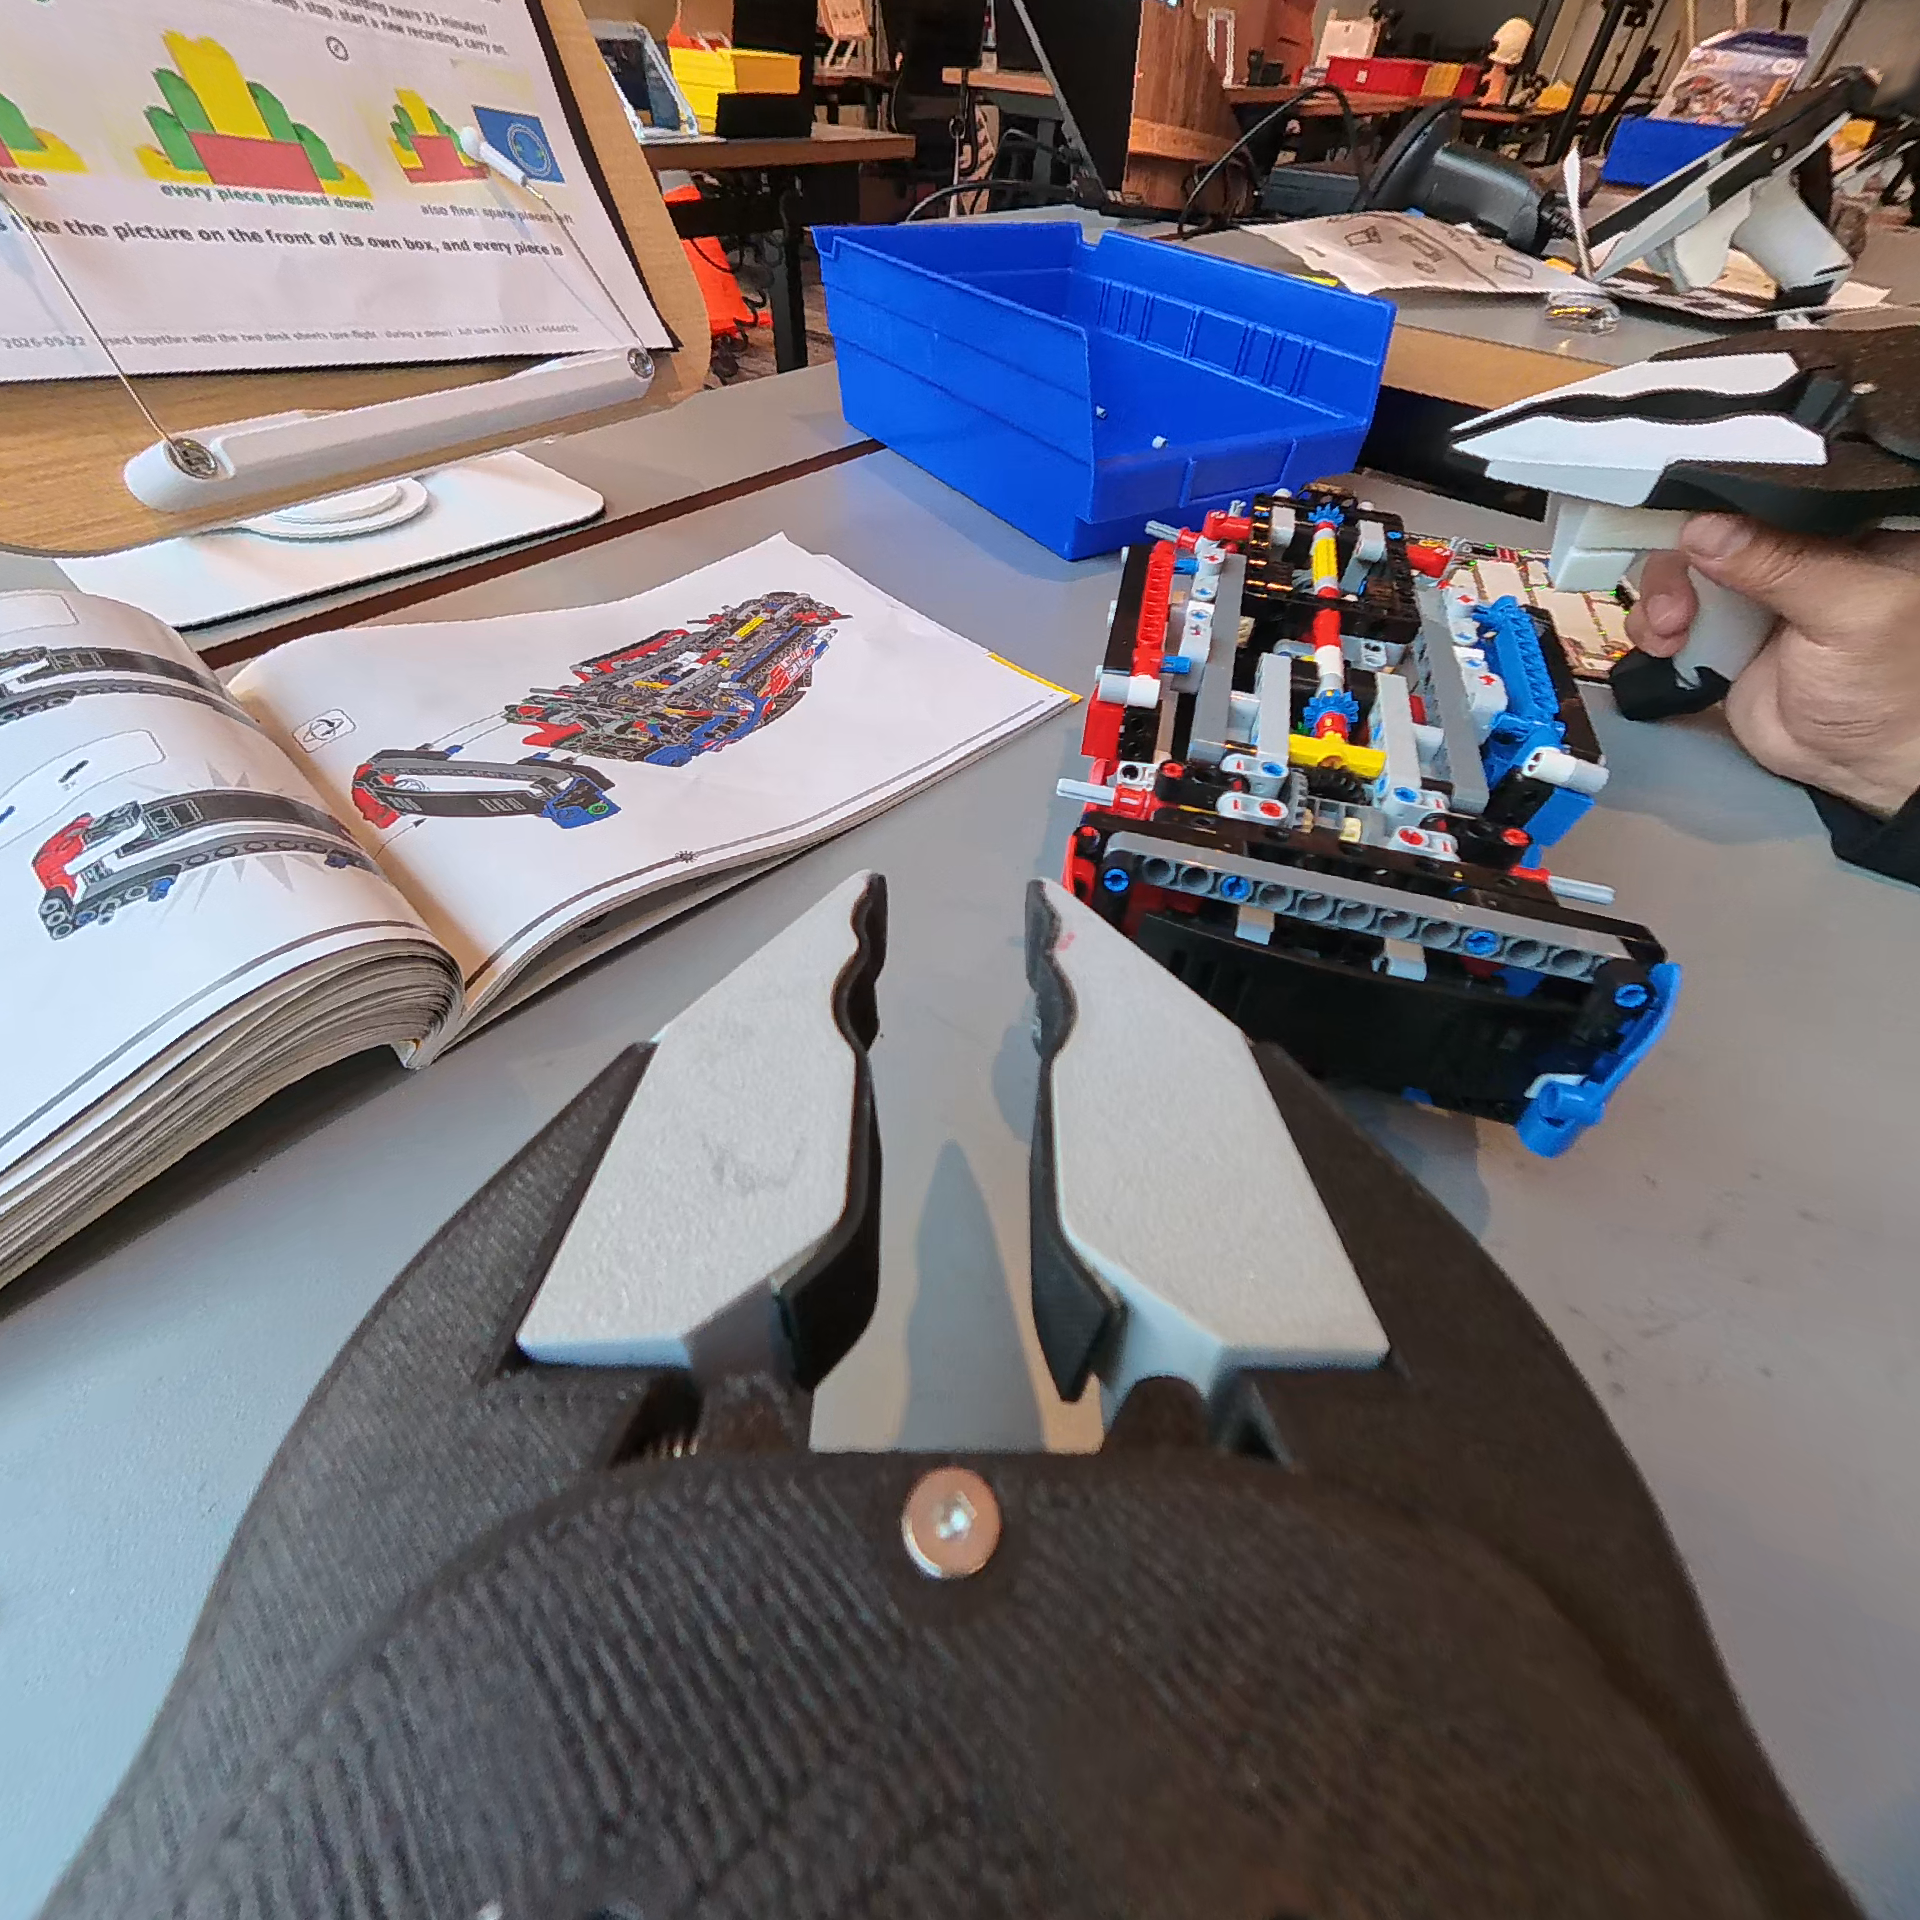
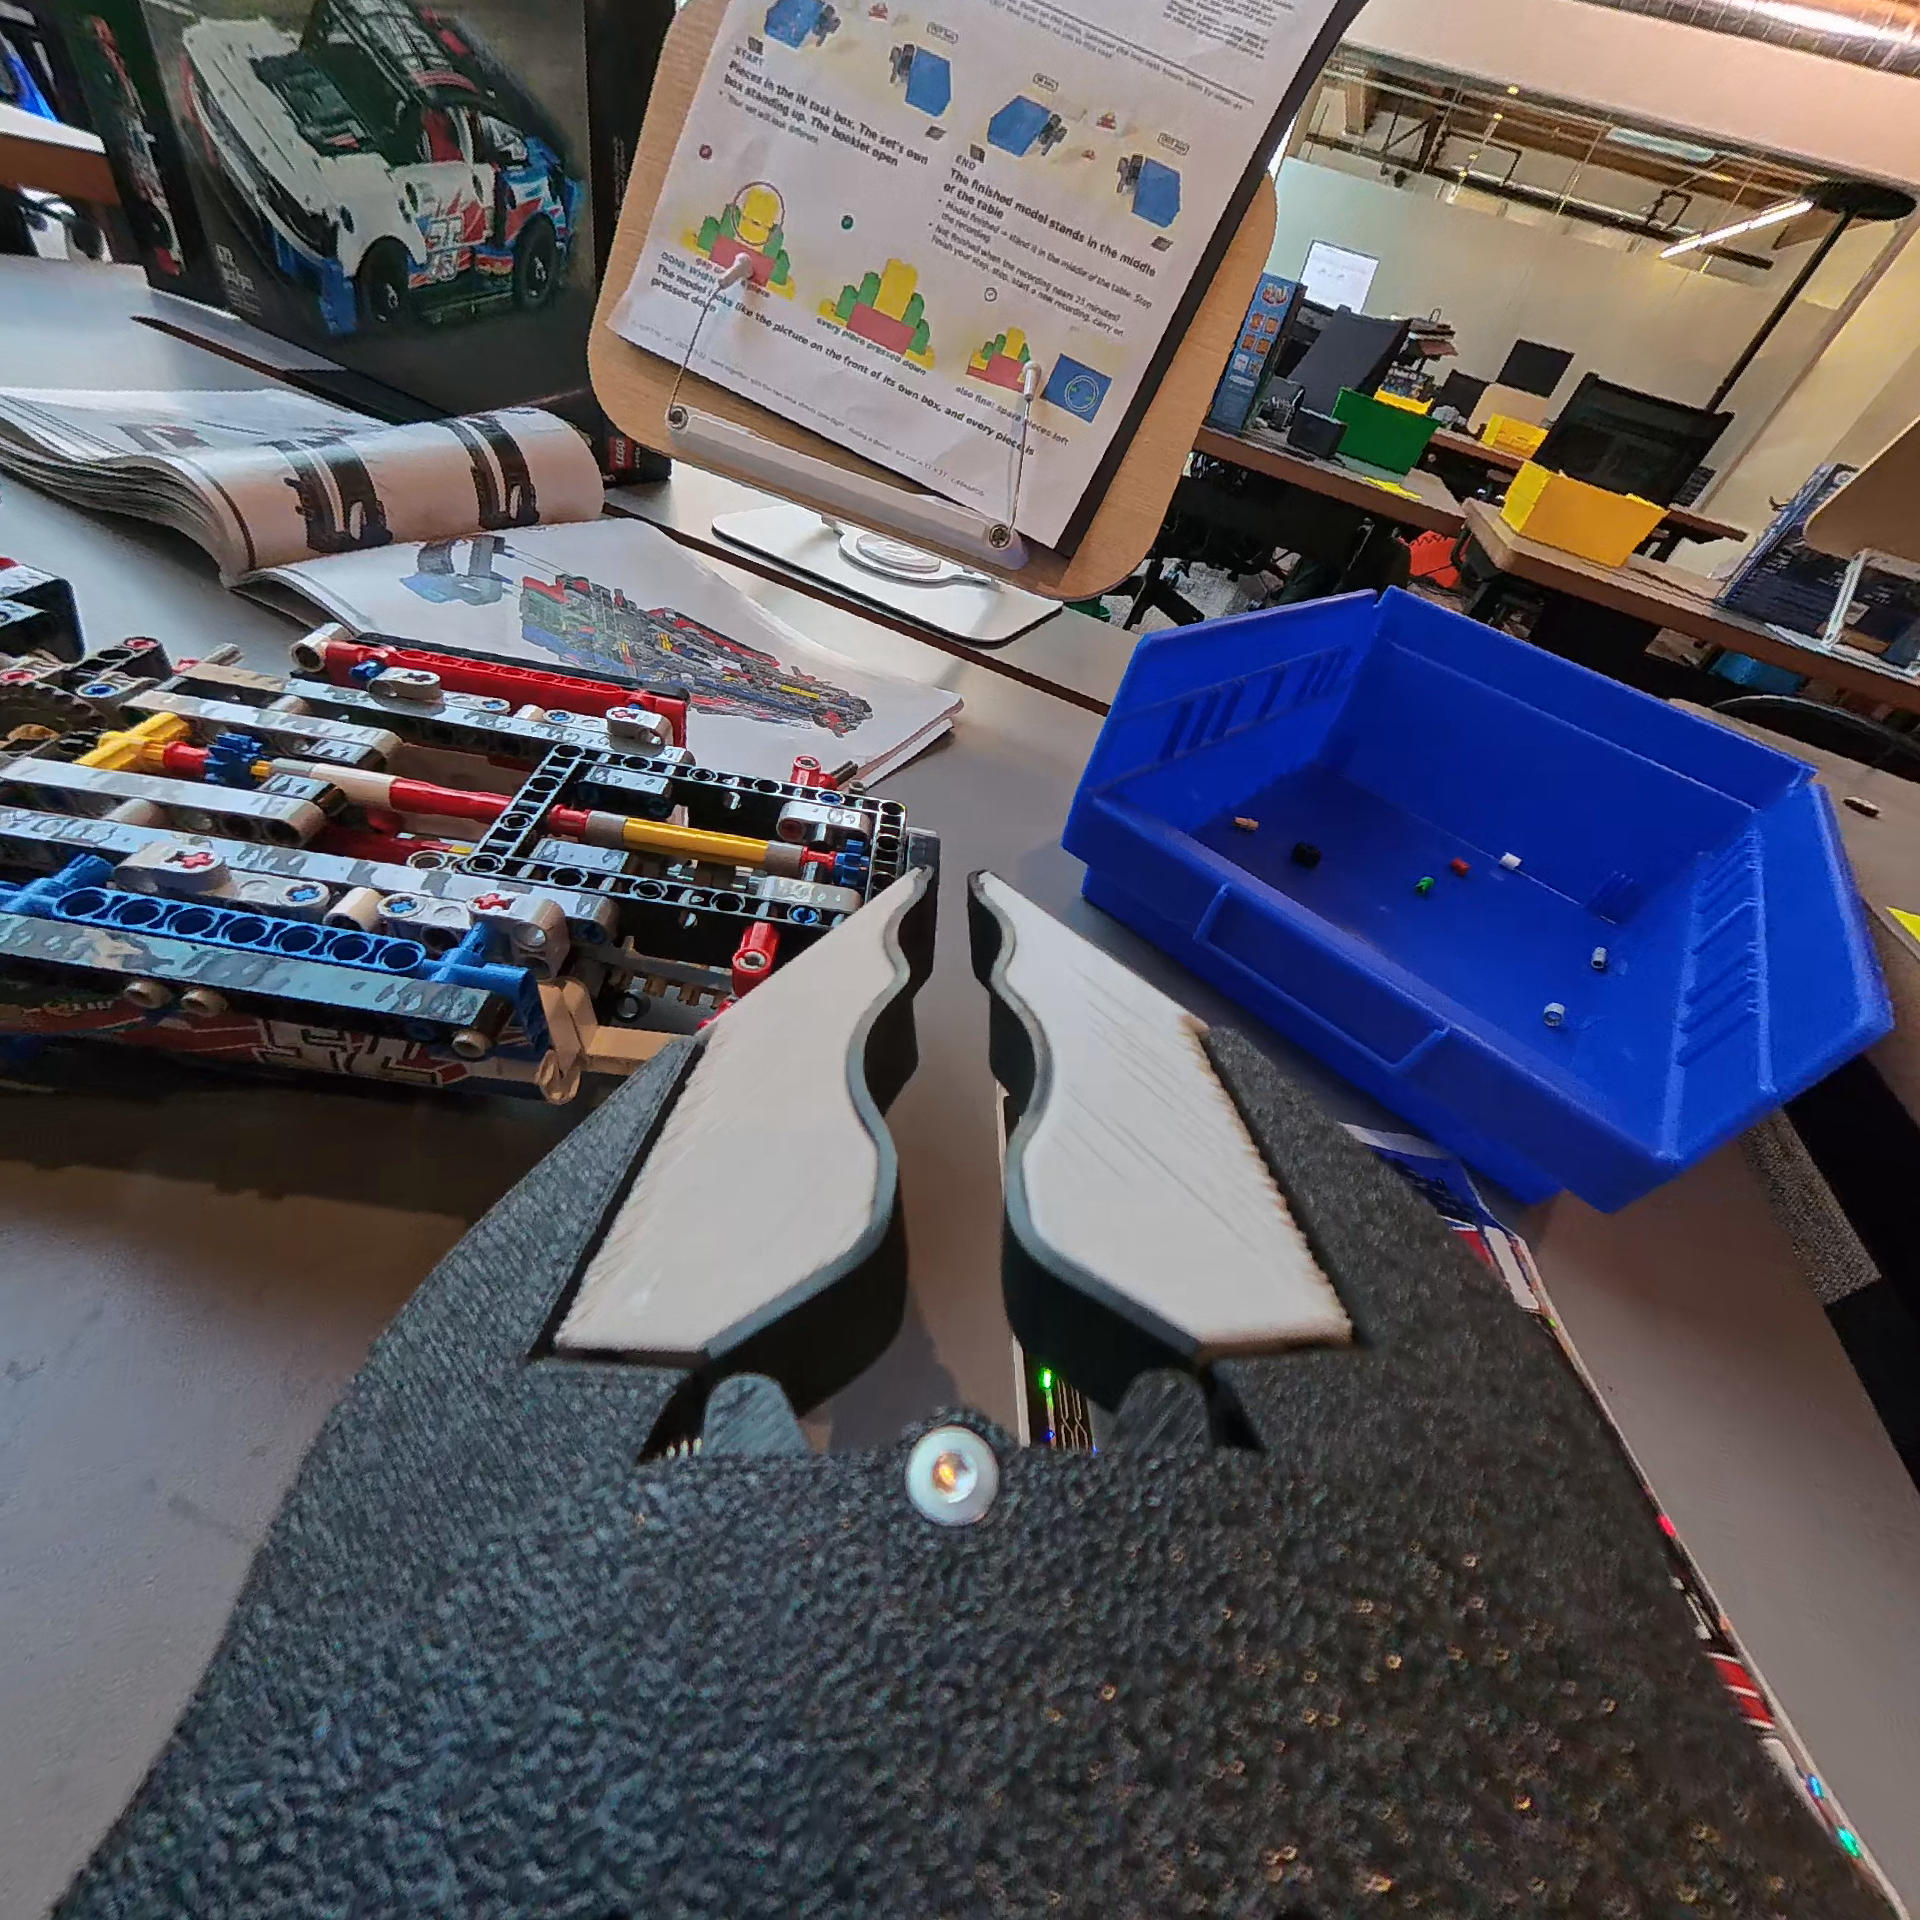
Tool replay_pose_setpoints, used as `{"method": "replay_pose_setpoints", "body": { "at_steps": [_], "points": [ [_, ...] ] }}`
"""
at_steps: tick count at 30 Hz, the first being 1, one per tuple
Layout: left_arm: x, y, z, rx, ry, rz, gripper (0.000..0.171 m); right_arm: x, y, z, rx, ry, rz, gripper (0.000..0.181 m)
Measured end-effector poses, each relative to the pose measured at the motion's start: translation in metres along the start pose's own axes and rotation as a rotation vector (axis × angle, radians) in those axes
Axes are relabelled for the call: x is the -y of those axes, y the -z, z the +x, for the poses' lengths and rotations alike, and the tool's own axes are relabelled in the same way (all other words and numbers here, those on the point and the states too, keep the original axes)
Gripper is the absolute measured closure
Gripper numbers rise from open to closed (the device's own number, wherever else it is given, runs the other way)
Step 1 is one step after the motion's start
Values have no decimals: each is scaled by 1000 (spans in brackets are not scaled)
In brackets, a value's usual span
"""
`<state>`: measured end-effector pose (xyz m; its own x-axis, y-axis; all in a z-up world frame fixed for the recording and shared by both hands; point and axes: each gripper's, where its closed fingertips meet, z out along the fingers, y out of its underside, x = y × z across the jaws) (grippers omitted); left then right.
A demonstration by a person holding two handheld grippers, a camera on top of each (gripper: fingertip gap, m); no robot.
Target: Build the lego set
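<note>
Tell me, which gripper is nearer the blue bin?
Right. The right gripper has its fingers just short of the blue bin; the left gripper sits farther back, with the lego model between them.

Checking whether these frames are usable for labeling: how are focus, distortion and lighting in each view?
Left wrist view: lego model and booklet sharp, strong wide-angle bending at the edges, even light. Right wrist view: blue bin crisp, model slightly smeared at left, right gripper fingers softly blurred, bright background windows.

1 lego model (image 1: 1340,790); 1 blue bin (image 2: 1475,894), 1 booklet (image 1: 436,790), 2 tongs (image 1: 954,935)
</note>
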<state>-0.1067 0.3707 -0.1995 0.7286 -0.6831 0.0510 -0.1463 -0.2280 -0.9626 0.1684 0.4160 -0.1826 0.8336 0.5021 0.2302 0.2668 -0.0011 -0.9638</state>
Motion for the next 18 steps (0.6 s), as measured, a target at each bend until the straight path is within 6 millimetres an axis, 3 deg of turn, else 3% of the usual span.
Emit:
{"method": "replay_pose_setpoints", "body": {
  "at_steps": [18],
  "points": [
    [0, 0, 2, -2, -17, -4, 147, 0, 1, -1, 4, 4, 2, 178]
  ]
}}
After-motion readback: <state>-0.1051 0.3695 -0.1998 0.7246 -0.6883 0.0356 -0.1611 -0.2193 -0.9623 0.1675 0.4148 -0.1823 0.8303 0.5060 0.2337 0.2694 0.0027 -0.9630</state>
